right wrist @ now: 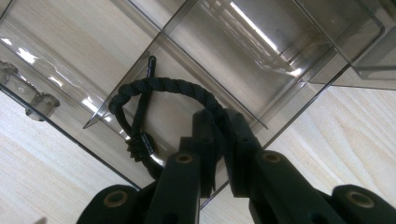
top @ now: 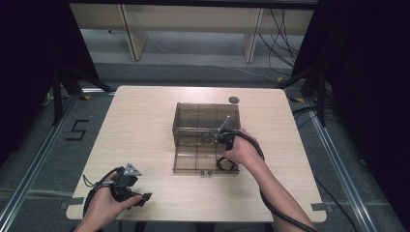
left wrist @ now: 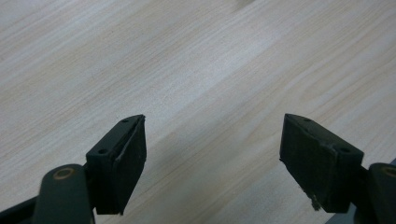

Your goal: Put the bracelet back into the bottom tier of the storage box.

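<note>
Cord, braided and black, makes up the bracelet (right wrist: 163, 88) pinched in the right gripper (right wrist: 218, 122), whose jaws are closed on the loop's near side. I judge it light, soft and floppy: it sags into whatever shape the hold gives it, and the knot (right wrist: 140, 148) and loose tail (right wrist: 150, 65) will swing. A pinch across the braid, as here, looks the safest hold; the weave should not slip between the pads.

At the table's (top: 145, 125) near left corner the left gripper (left wrist: 212, 161) hovers over bare wood, jaws spread wide with nothing between them.

Farther in, right of the table's centre, the bracelet hangs over the near right compartment of the clear organiser box (top: 186, 126), in the flat open half. The thin plastic dividers (right wrist: 196, 60) could snag the loop.

Beyond the box, near the far edge, lies a small dark disc (top: 234, 99).
</note>
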A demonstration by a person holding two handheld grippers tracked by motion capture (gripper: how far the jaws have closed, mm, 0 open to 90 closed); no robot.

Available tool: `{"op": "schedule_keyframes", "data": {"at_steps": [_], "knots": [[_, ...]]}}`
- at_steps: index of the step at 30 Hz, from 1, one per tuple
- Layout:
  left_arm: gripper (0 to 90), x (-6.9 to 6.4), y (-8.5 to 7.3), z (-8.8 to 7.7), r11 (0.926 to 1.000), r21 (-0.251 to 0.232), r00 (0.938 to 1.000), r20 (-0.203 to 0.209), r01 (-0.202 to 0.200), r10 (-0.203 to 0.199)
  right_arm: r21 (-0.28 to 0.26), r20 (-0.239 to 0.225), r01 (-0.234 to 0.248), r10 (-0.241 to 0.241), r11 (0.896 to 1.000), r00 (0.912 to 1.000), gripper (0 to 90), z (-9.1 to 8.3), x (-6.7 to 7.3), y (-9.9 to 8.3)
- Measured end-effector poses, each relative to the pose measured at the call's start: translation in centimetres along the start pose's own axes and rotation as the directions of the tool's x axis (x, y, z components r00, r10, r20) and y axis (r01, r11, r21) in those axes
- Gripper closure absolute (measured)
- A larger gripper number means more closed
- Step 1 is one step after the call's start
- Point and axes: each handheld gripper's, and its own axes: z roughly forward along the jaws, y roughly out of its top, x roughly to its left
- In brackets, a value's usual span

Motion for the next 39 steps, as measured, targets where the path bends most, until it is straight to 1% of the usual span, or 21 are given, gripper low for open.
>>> {"op": "schedule_keyframes", "data": {"at_steps": [2,4,6,7,10,11,13,14,25,26,27,28,29,31,32,33,35,36,37,38,39], "knots": [[22.8,0.00,-0.01,0.00,1.0000,-0.001,1.0000,0.000,0.000,0.000,-0.001,-0.003,0.017,-0.017,1.000,0.9999,84.2,0.05,-0.12,0.02],[22.8,0.00,-0.02,-0.01,1.0000,-0.001,1.0000,0.000,-0.001,0.001,0.019,-0.006,-0.010,0.010,1.000,0.9999,84.1,0.00,0.06,0.05],[22.8,0.00,-0.02,-0.01,1.0000,-0.001,1.0000,0.000,-0.001,0.001,-0.001,0.000,0.031,-0.031,1.000,0.9995,84.1,0.33,-0.32,0.00],[22.8,-0.01,-0.01,-0.01,1.0000,-0.001,1.0000,0.000,-0.001,0.001,0.003,-0.003,0.005,-0.005,1.000,1.0000,84.0,0.38,-0.16,-0.03],[22.8,-0.01,-0.01,-0.01,1.0000,-0.002,1.0000,0.000,-0.001,0.001,0.001,0.000,0.010,-0.010,1.000,1.0000,84.0,0.39,-0.17,-0.01],[22.8,0.00,-0.01,-0.01,1.0000,-0.001,1.0000,0.001,-0.001,0.001,0.003,-0.002,-0.007,0.007,1.000,1.0000,83.9,0.38,0.00,0.04],[22.8,-0.01,-0.02,0.00,1.0000,-0.001,1.0000,0.001,-0.001,0.001,0.001,0.000,-0.007,0.007,1.000,1.0000,83.9,0.44,-0.03,0.05],[22.8,-0.01,-0.01,-0.01,1.0000,-0.001,1.0000,0.001,-0.001,0.001,0.018,-0.008,-0.030,0.030,0.999,0.9995,83.8,0.41,0.11,0.05],[22.8,0.00,0.01,0.02,1.0000,0.001,1.0000,0.003,-0.003,0.003,0.020,-0.011,-0.036,0.036,0.999,0.9993,83.4,0.71,-0.01,0.02],[22.8,-0.01,0.01,0.02,1.0000,0.001,1.0000,0.005,-0.004,0.004,0.029,-0.023,-0.058,0.059,0.998,0.9980,83.2,0.71,0.12,0.03],[22.8,0.05,0.03,-0.08,0.9998,0.012,0.9998,0.012,-0.017,0.017,0.029,-0.023,-0.058,0.059,0.998,0.9980,83.2,0.71,0.12,0.03],[22.8,0.00,0.02,-0.03,0.9999,0.006,0.9999,0.012,-0.010,0.010,0.014,-0.011,-0.038,0.038,0.999,0.9992,83.0,0.75,-0.02,0.01],[22.8,-0.01,0.02,-0.04,0.9999,0.007,0.9999,0.012,-0.011,0.011,0.018,-0.016,-0.045,0.046,0.999,0.9988,82.5,0.67,-0.01,0.02],[22.8,0.00,0.03,-0.03,0.9999,0.007,0.9999,0.013,-0.011,0.011,-0.002,-0.015,0.005,-0.005,1.000,0.9999,80.6,0.67,-0.41,0.02],[22.8,-0.01,0.03,-0.03,0.9999,0.008,0.9999,0.013,-0.010,0.010,-0.002,-0.016,-0.009,0.009,1.000,0.9998,79.3,0.54,-0.30,0.03],[22.8,-0.01,0.03,-0.02,0.9999,0.008,0.9999,0.012,-0.012,0.011,0.007,-0.027,-0.050,0.051,0.999,0.9984,78.4,0.35,-0.06,0.01],[22.8,-0.04,0.02,-0.01,0.9999,0.006,0.9999,0.012,-0.010,0.010,0.004,-0.032,-0.054,0.054,0.999,0.9980,76.8,0.15,-0.17,0.01],[22.8,-0.05,0.02,-0.01,0.9999,0.007,0.9999,0.013,-0.011,0.011,0.014,-0.033,-0.077,0.078,0.997,0.9964,76.2,0.00,-0.04,0.00],[22.8,-0.07,0.02,-0.01,0.9999,0.007,0.9999,0.013,-0.010,0.010,-0.010,-0.025,-0.030,0.030,0.999,0.9992,75.9,0.16,-0.48,-0.09],[22.8,-0.09,0.03,-0.01,0.9999,0.006,0.9999,0.013,-0.010,0.010,-0.020,-0.039,-0.035,0.034,0.999,0.9987,75.5,0.19,-0.55,-0.19],[22.8,-0.11,0.05,-0.03,0.9999,0.011,0.9999,0.015,-0.005,0.005,-0.006,-0.027,-0.046,0.046,0.999,0.9986,75.2,0.08,-0.56,-0.20]]}}
